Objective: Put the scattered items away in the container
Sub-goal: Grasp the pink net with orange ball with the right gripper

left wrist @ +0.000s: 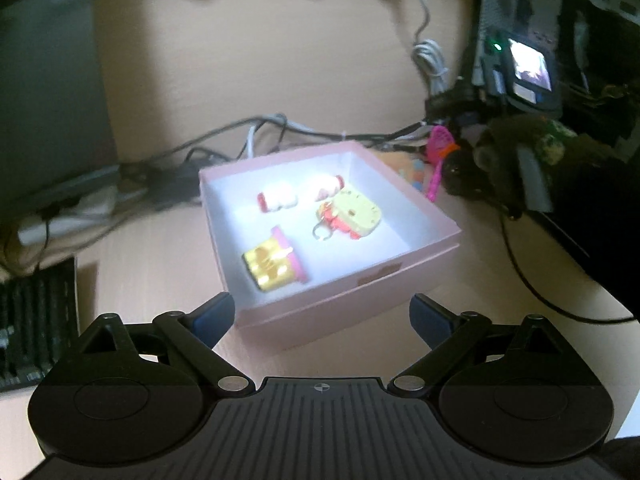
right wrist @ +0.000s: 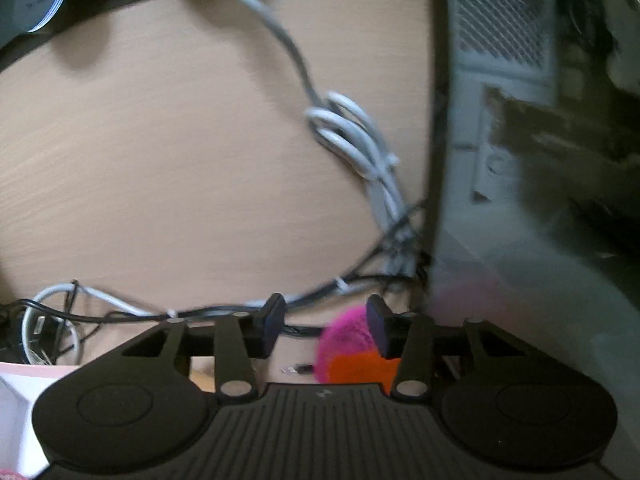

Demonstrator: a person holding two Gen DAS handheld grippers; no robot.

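A pink box [left wrist: 400, 268] with a white inside stands on the desk. In it lie a yellow waffle-like toy [left wrist: 272, 266], a yellow cat-face keychain [left wrist: 354, 216] and two red-and-white pieces [left wrist: 278, 202]. My left gripper [left wrist: 322, 316] hangs open and wide just before the box's near wall, with nothing between its fingers. Past the box's far right corner a pink toy racket [left wrist: 438, 148] stands tilted. In the right wrist view my right gripper [right wrist: 326, 326] stands partly open. The pink and orange toy [right wrist: 348, 348] lies low between the fingers, against the right-hand one, apart from the left-hand one.
Grey and black cables [right wrist: 348, 136] run across the desk behind the box. A keyboard [left wrist: 36, 320] sits at the left edge. A computer case [right wrist: 504, 80] and a small lit screen [left wrist: 528, 68] stand to the right. An orange patch with coloured bits [left wrist: 404, 168] lies behind the box.
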